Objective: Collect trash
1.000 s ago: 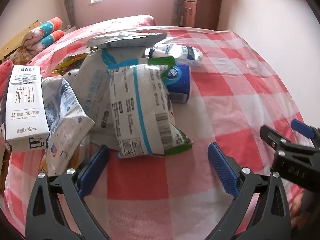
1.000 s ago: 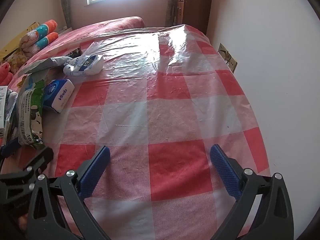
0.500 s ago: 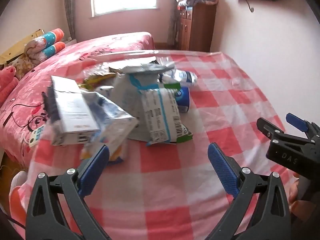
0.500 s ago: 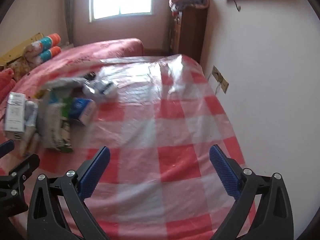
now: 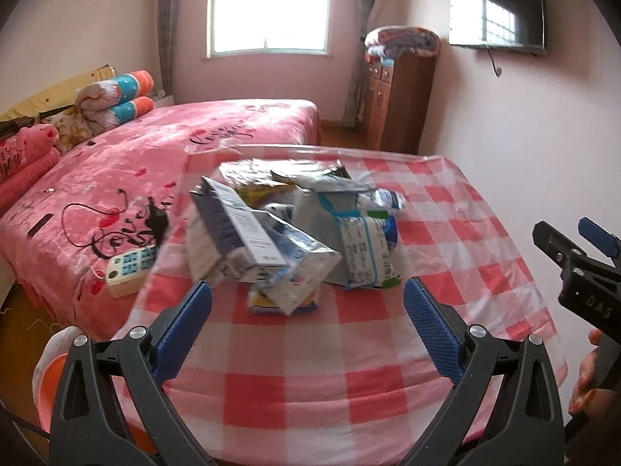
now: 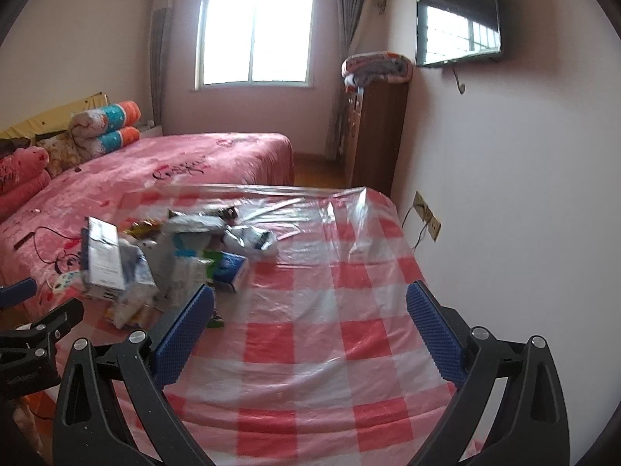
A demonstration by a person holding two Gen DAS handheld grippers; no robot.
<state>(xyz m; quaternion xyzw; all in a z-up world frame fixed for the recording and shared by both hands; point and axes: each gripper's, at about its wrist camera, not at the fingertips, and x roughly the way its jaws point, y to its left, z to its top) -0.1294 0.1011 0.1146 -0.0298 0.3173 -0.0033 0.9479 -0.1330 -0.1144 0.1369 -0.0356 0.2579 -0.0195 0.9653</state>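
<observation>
**Both grippers hanging open, clear of the trash pile**

A checked desk (image 5: 446, 240) under clear plastic film is carrying the trash pile (image 5: 295, 233), which is sitting toward its left side, near the pink bed (image 5: 128, 178). The left gripper (image 5: 308, 320) is facing the pile with fingers spread wide and nothing between them; the right gripper (image 6: 310, 328) is likewise gaping over bare cloth. A good pick would probably start with the milk carton (image 5: 240, 229) leaning on top, then the crumpled foil-lined bags beneath. The flat white-and-blue wrapper (image 5: 366, 250) and the blue tissue pack (image 6: 233, 270) are lying at the pile's right edge; soft wrappers may slip, so pinching a fold seems wise.
</observation>
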